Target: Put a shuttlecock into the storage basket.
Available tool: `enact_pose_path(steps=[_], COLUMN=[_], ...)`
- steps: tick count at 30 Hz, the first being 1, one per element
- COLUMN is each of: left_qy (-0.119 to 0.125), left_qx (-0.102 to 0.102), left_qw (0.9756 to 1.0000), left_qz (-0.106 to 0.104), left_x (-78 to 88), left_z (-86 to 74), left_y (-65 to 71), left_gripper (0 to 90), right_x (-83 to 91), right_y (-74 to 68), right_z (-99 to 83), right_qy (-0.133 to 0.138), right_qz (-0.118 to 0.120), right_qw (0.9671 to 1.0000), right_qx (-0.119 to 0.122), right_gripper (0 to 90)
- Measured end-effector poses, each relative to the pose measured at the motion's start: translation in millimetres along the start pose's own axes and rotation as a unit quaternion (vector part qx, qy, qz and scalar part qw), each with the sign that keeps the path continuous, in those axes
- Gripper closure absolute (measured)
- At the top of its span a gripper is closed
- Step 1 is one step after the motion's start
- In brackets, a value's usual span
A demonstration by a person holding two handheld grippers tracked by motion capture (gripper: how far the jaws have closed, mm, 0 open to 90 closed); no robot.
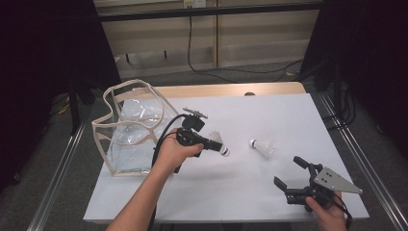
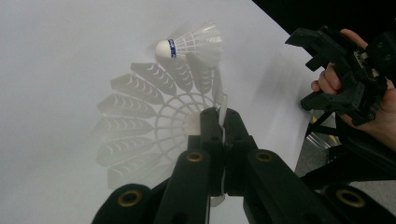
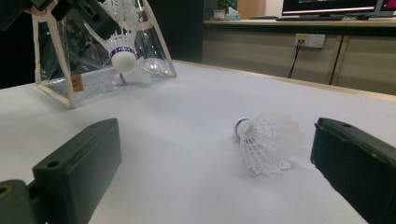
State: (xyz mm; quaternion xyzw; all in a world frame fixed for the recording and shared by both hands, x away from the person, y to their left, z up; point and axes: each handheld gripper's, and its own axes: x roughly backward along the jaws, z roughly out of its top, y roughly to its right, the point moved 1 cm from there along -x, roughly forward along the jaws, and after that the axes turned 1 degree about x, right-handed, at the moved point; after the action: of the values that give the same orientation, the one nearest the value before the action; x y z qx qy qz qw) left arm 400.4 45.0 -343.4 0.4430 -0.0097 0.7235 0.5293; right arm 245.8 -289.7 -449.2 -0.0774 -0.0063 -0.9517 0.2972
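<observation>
— Presently, state of the jaws?
— Left gripper (image 2: 221, 116): jaws clamped on the held shuttlecock's (image 1: 217, 143) skirt edge, frame centre. Right gripper (image 1: 294, 173): jaws spread, nothing between them, lower right.
— Handling?
— Featherlight, skirt easily crushed; the cork end is the firmer hold.
— Surroundings?
— Second shuttlecock (image 1: 262, 147) lies on the bench (image 1: 269, 110); clear bag (image 1: 131, 126) stands left. Blue band lettering unreadable.

Even overhead light is falling on the white desk (image 1: 269, 115) in the high view, while the surroundings at both sides are sinking into near black. Shadows are staying soft and short. In the left gripper view the near shuttlecock (image 2: 154, 126) is showing blurred and ghostly, and the far one (image 2: 189, 43) is smearing slightly. The right gripper view is looking sharp at mid-distance, its own near jaws going soft.
</observation>
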Motion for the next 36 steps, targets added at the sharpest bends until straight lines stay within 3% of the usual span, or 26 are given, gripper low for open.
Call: enact_pose_path(steps=[36], left_qy=[0.002], left_qx=[0.001], left_qw=[0.9999], left_qz=[0.015], left_x=[40.5], left_z=[20.9], left_y=[0.2], left_gripper=[90.0], right_x=[1.2], right_y=[-0.7], right_z=[0.1], right_qy=[0.000], right_qz=[-0.001], right_qw=[1.0000], right_qx=[0.002], right_gripper=[1.7])
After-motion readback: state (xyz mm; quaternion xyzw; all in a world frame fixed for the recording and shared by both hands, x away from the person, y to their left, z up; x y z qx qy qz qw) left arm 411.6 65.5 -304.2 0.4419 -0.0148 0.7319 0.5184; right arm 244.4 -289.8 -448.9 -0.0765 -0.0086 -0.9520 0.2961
